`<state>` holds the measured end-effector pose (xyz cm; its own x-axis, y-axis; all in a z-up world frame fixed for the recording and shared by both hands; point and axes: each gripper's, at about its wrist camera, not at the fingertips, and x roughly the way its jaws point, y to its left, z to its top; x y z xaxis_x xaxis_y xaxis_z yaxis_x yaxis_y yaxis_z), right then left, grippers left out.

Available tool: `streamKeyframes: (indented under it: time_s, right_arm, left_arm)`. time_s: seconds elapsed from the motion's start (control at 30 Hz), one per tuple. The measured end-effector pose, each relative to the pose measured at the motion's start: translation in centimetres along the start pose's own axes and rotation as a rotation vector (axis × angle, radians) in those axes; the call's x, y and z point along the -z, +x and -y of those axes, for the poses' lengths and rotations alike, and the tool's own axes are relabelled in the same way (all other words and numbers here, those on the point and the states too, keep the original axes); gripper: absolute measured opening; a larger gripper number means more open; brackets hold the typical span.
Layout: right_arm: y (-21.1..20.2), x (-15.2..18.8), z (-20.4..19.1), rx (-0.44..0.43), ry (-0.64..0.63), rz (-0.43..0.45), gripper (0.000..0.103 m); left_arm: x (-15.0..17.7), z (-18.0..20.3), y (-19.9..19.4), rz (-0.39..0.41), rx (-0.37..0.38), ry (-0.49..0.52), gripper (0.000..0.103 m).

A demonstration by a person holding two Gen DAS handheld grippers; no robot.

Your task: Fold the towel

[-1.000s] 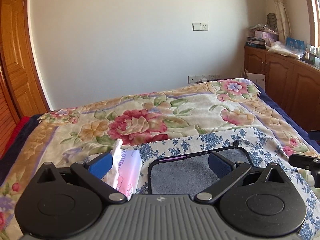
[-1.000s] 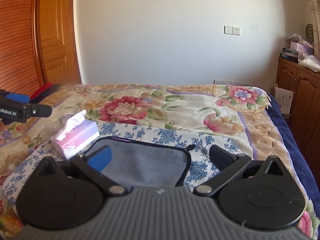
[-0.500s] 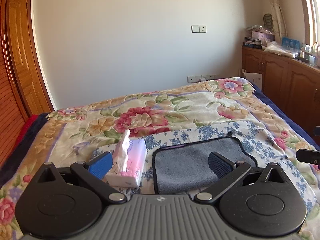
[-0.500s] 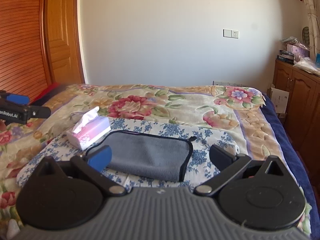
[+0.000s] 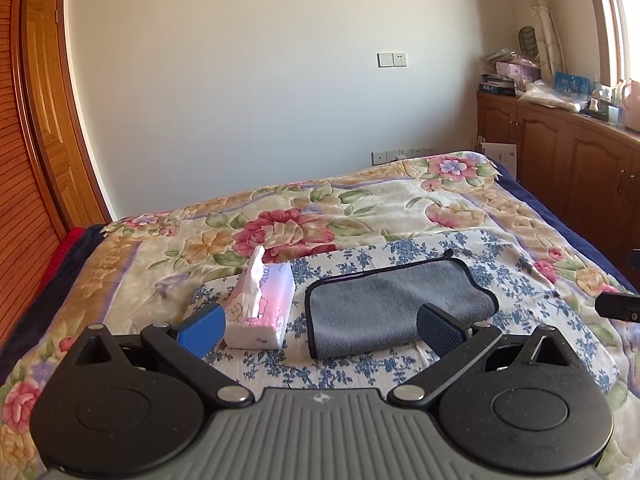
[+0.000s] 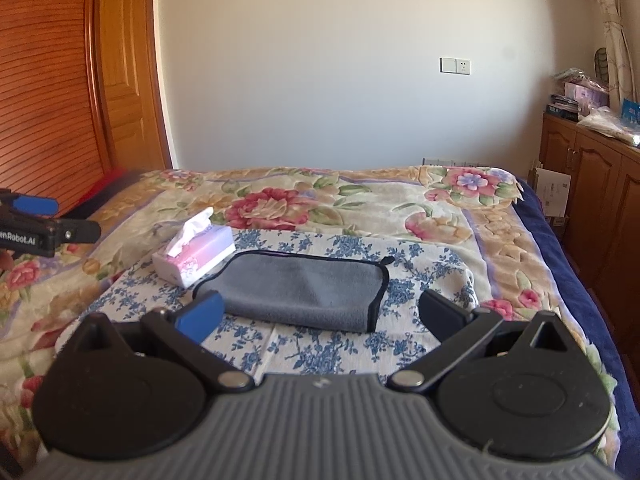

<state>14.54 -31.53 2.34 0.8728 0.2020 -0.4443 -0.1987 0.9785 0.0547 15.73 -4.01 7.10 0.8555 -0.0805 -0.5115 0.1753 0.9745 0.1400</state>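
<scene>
A grey towel (image 5: 396,304) with dark piping lies folded flat on a blue-flowered white cloth (image 5: 352,364) on the bed. It also shows in the right wrist view (image 6: 304,288). My left gripper (image 5: 320,330) is open and empty, held above and in front of the towel's near edge. My right gripper (image 6: 320,316) is open and empty, also raised in front of the towel, apart from it. The left gripper's fingers (image 6: 28,204) show at the left edge of the right wrist view.
A tissue box (image 5: 262,306) stands just left of the towel, also seen in the right wrist view (image 6: 196,250). A floral blanket (image 5: 360,216) covers the bed. Wooden cabinets (image 5: 568,160) run along the right, a wooden door (image 6: 120,72) at the left.
Both grippers have pulled back and up from the towel, so the towel and tissue box now look smaller and farther away. The towel lies still.
</scene>
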Motion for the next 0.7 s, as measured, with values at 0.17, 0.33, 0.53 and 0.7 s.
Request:
streamKeyframes:
  time_s: [0.17, 0.33, 0.53, 0.7]
  right_arm:
    - [-1.1, 0.6, -0.4, 0.001, -0.001, 0.005, 0.103]
    - [-2.3, 1.4, -0.9, 0.002, -0.003, 0.009, 0.103]
    - [-3.6, 2.7, -1.4, 0.001, -0.009, 0.005, 0.103]
    - [-4.4, 3.6, -1.8, -0.002, -0.014, 0.001, 0.103]
  left_arm:
    - [0.9, 0.2, -1.3, 0.005, 0.003, -0.006, 0.103]
    - [1.7, 0.5, -2.5, 0.012, -0.004, 0.003, 0.103]
    - [2.6, 0.7, -3.7, 0.010, 0.005, 0.005, 0.103]
    - [3.4, 0.8, -4.8, 0.024, 0.002, 0.003, 0.103]
